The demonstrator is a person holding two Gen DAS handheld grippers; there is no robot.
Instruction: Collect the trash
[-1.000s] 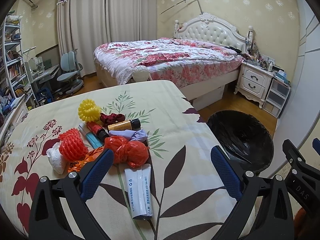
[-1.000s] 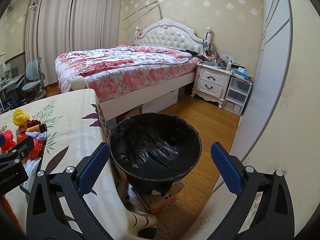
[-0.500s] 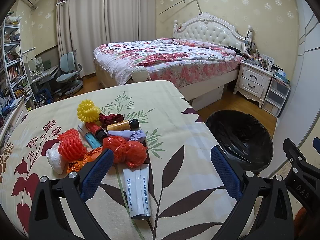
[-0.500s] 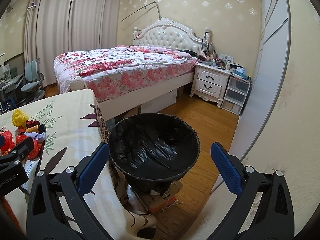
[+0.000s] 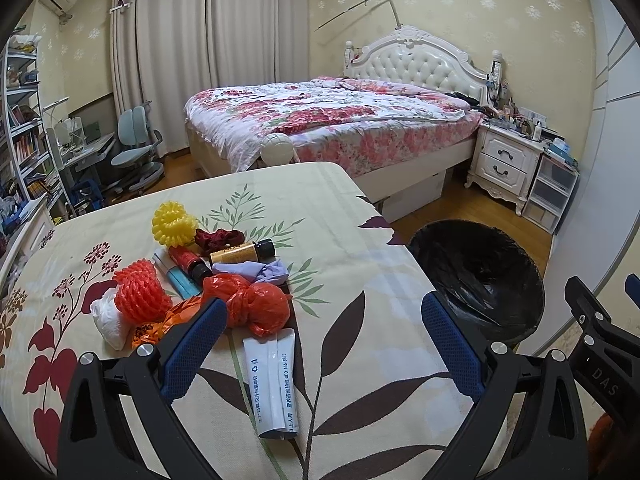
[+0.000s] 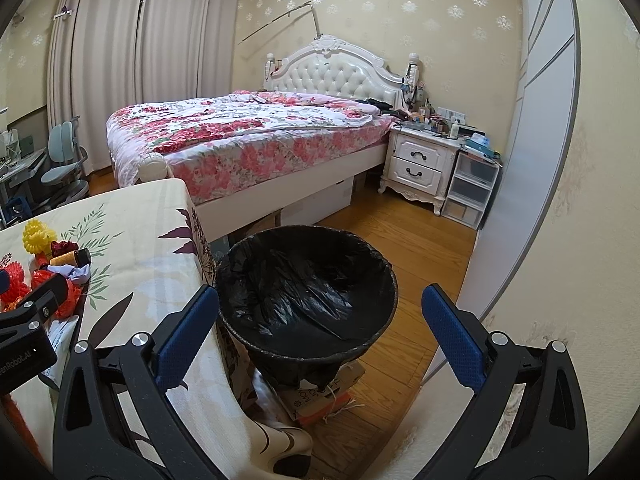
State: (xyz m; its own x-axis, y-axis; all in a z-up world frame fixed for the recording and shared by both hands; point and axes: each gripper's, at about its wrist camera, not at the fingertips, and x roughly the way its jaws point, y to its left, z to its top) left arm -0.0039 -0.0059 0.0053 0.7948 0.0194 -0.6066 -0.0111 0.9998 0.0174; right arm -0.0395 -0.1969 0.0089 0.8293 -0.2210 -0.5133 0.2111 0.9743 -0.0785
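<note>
Trash lies heaped on the counter, untouched, both the left claw and right claw spread empty, so collection looks barely begun; next, pinch the flattened tube for the bin.
</note>
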